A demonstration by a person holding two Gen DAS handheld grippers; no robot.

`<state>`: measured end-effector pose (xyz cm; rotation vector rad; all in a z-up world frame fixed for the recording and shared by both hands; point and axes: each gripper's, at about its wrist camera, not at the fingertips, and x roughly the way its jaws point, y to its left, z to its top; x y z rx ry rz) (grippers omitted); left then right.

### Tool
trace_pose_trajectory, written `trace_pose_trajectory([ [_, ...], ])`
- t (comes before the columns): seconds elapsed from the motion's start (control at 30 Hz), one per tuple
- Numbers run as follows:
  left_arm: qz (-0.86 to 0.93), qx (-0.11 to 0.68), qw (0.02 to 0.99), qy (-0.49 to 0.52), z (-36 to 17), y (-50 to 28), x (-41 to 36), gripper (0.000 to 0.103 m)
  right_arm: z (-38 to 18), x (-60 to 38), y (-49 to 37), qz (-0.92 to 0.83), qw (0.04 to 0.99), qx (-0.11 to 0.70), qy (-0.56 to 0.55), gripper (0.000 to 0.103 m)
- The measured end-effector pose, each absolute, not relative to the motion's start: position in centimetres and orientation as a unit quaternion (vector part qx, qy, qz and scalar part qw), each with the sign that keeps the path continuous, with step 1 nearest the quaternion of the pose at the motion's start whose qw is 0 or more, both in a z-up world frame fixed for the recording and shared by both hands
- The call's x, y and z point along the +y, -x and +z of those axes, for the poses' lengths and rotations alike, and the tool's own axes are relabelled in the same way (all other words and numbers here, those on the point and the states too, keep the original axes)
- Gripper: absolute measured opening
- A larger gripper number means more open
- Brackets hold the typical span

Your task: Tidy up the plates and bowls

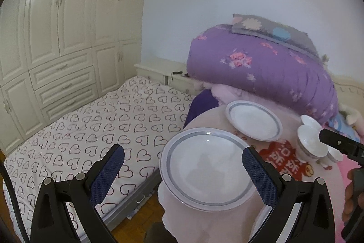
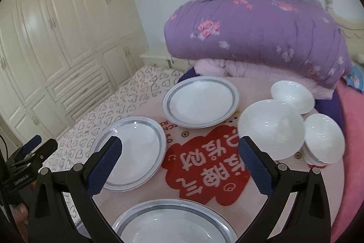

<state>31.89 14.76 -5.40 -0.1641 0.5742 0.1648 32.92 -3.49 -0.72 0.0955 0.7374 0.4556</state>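
Note:
Three white plates with grey rims lie on a round pink-covered table (image 2: 227, 202): a far plate (image 2: 201, 101), a left plate (image 2: 134, 149) and a near plate (image 2: 173, 222). Three white bowls (image 2: 271, 129) stand together at the right. My right gripper (image 2: 179, 163) is open and empty above the table's middle. My left gripper (image 1: 184, 163) is open and empty, its right finger over the left plate (image 1: 206, 169). The far plate (image 1: 253, 120) and the bowls (image 1: 311, 140) also show in the left wrist view.
A bed with a heart-print sheet (image 1: 91, 133) lies left of the table. Folded purple quilts (image 2: 257, 38) are piled behind it. White wardrobes (image 1: 56, 26) line the left wall. A red patch with characters (image 2: 204, 161) marks the table cover.

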Motion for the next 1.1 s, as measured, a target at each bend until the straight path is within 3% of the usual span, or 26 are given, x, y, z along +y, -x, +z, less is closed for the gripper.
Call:
trace_pose_trajectory([
  [0.43, 0.098, 0.366, 0.916, 0.132, -10.1, -41.4, 20.3, 0.102, -6.5, 1.1, -37.8, 0.274, 0.841, 0.464, -0.043, 0.103],
  [0.7, 0.086, 0.392, 0.904, 0.147, -11.5, -45.2, 22.8, 0.100, -8.5, 2.5, -39.6, 0.272, 0.828, 0.489, -0.034, 0.103],
  [0.97, 0.068, 0.422, 0.889, 0.166, -13.6, -47.1, 24.0, 0.079, -10.9, 3.8, -41.7, 0.276, 0.808, 0.519, -0.037, 0.097],
  [1.1, 0.059, 0.432, 0.883, 0.174, -14.3, -48.4, 24.9, 0.068, -12.1, 4.3, -42.3, 0.275, 0.799, 0.533, -0.037, 0.085],
])
